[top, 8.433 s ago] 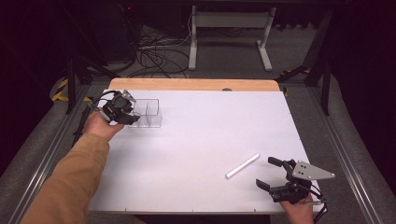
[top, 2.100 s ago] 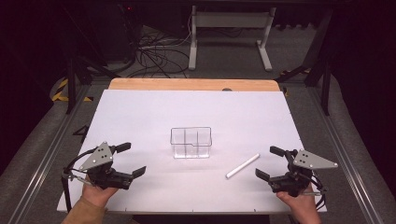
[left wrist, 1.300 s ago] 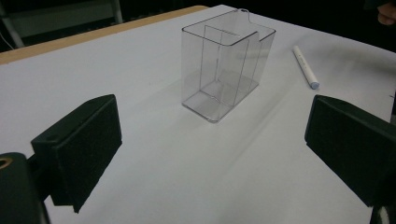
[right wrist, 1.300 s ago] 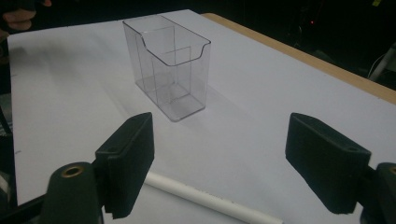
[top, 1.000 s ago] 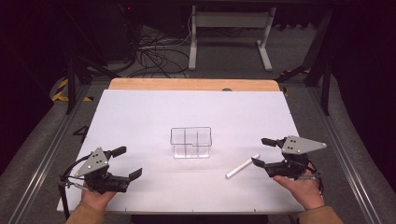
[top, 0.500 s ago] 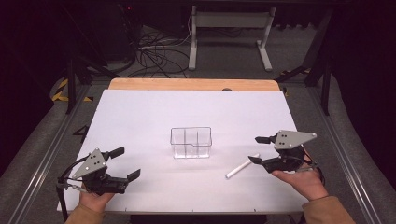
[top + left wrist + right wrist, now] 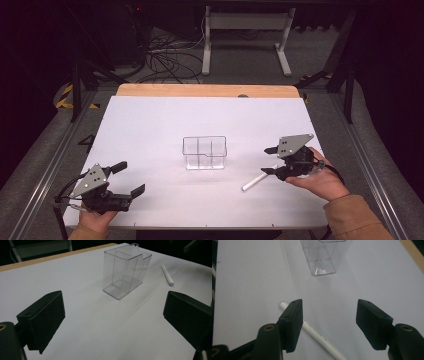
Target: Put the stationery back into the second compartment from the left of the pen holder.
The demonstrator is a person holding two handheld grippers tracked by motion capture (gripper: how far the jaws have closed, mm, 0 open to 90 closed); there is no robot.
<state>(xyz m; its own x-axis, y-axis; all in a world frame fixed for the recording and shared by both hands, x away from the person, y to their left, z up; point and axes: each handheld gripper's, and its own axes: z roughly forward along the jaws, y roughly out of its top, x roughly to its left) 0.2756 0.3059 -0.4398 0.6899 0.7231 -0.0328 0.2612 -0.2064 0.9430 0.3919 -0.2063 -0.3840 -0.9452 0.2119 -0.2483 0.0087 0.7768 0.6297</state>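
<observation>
The white table (image 7: 150, 115) spreads ahead of both grippers. A clear divided box (image 7: 204, 152) stands upright at its middle, ahead of the right gripper (image 7: 270, 160) and well apart from the left gripper (image 7: 129, 178), whose jaws stand wide apart on nothing. The white pen (image 7: 312, 330) lies flat just under the right gripper, its long axis running slantwise beneath the left-hand jaw in the right gripper view. The right jaws, half apart, have just been closing with the pen not yet squarely between them. The right hand is plainly nearer
</observation>
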